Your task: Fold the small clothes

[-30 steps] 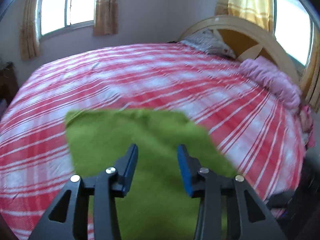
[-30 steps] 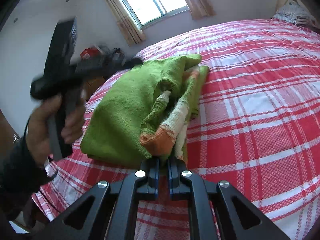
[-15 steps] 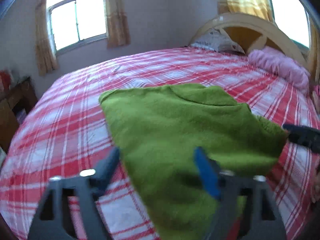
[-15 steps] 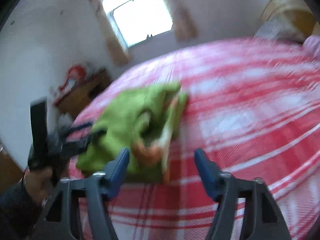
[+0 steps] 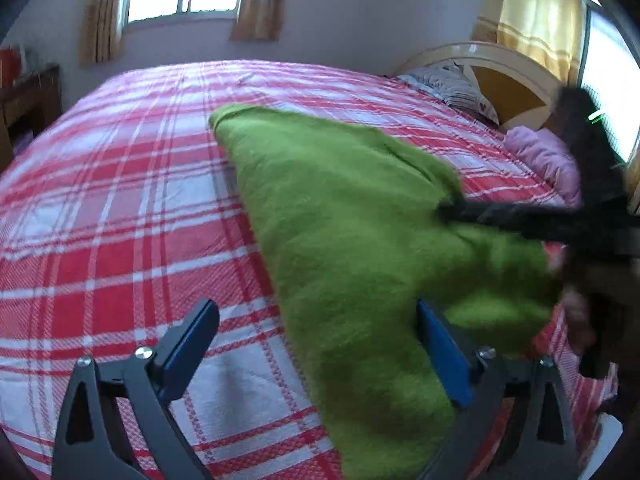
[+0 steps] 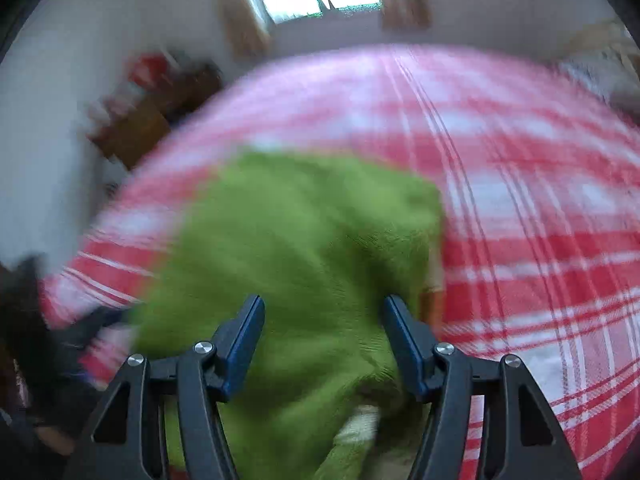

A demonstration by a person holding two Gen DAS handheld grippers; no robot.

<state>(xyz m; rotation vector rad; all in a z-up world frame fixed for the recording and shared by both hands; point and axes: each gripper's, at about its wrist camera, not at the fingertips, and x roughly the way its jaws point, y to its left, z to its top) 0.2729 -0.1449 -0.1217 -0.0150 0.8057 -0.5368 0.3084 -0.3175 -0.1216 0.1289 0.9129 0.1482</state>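
Note:
A green knitted sweater (image 5: 352, 232) lies folded on the red and white checked bed (image 5: 120, 208). My left gripper (image 5: 316, 332) is open wide and empty, over the sweater's near left edge. In the right wrist view the sweater (image 6: 304, 248) is blurred; a striped cuff peeks out at its near edge. My right gripper (image 6: 324, 320) is open and empty, just above the sweater. It also shows in the left wrist view (image 5: 536, 220), reaching in from the right over the sweater.
A headboard (image 5: 500, 76), a patterned pillow (image 5: 452, 84) and a pink roll (image 5: 548, 160) lie at the bed's far right. A wooden side table (image 5: 28, 96) stands at the left. Windows with curtains are behind.
My right gripper let go of the striped cuff, opened, and swung over the sweater. My left gripper opened wider and moved left of the sweater.

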